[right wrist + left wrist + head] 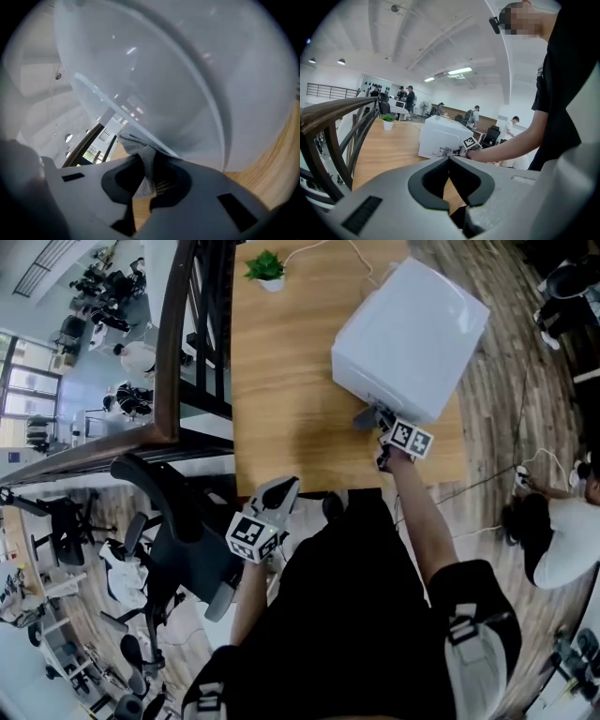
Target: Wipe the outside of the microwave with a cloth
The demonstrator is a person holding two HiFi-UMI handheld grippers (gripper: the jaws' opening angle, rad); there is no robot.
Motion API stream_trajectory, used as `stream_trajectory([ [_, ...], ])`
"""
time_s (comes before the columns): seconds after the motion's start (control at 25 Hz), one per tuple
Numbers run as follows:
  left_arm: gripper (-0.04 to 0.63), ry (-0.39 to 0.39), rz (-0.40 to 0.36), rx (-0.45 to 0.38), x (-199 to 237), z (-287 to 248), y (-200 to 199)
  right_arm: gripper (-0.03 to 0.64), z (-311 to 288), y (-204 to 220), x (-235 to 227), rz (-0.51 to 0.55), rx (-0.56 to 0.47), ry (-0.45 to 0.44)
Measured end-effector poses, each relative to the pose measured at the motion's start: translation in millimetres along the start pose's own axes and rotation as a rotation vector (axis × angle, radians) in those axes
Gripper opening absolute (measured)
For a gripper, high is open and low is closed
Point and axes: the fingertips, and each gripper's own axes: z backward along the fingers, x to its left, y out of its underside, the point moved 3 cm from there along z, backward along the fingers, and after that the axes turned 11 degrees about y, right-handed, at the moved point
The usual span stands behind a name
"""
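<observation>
A white microwave (412, 334) stands on the wooden table (281, 381) at the far right. My right gripper (380, 425) is at its near lower front edge, shut on a grey cloth (366, 415). In the right gripper view the cloth (143, 157) is pinched between the jaws of the right gripper (147, 163) and pressed against the microwave's white face (164, 84). My left gripper (283, 491) hangs at the table's near edge, shut with nothing in it. In its own view the left gripper (450, 158) points toward the microwave (440, 136).
A small potted plant (267, 268) and a white cable sit at the table's far end. A dark wooden railing (178, 343) runs along the table's left side. An office chair (178, 540) stands lower left. A person (562, 531) crouches on the floor at right.
</observation>
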Motion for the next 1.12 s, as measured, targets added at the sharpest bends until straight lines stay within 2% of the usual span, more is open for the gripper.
stream_trajectory([
  [0.36,-0.005,-0.092,0.034,-0.027,8,20,2,0.028,-43,-2,41,-0.073,0.019,-0.051],
  [0.56,-0.005,-0.132,0.044,-0.038,16,29,4,0.028,-63,-1,54,-0.125,0.027,-0.046],
  [1.12,-0.005,-0.165,0.072,-0.022,28,24,3,0.028,-106,6,92,-0.160,0.014,-0.057],
])
